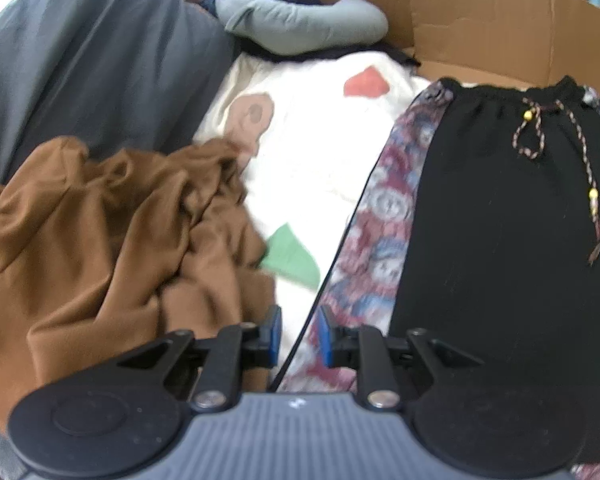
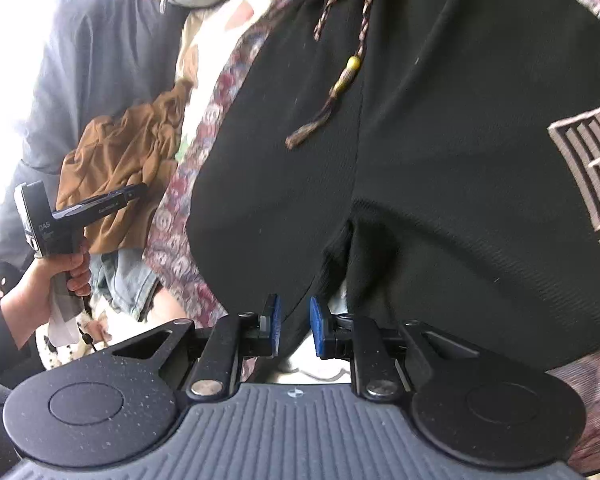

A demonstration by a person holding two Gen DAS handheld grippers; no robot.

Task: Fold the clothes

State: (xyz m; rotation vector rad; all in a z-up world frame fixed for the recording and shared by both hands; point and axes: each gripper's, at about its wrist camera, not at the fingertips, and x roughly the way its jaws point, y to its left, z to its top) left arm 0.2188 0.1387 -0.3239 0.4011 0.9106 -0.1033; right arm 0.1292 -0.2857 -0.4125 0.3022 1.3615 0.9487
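Black shorts (image 1: 500, 220) with a braided drawstring (image 1: 536, 128) lie flat on a patterned blanket (image 1: 384, 208). In the right wrist view the shorts (image 2: 440, 160) fill the frame, drawstring (image 2: 348, 68) at the top, a beige emblem (image 2: 588, 168) on the right leg. My right gripper (image 2: 294, 320) is open at the crotch hem of the shorts, with a fold of black cloth between the blue pads. My left gripper (image 1: 300, 334) is open and empty over the blanket's left edge, left of the shorts. It also shows in the right wrist view (image 2: 80, 212), held in a hand.
A crumpled brown garment (image 1: 112, 232) lies left on a white sheet (image 1: 312, 160) with coloured patches. A grey quilt (image 1: 80, 60) and grey pillow (image 1: 300, 20) sit behind. A cardboard wall (image 1: 500, 28) stands at the back right. A denim piece (image 2: 124, 276) lies near the hand.
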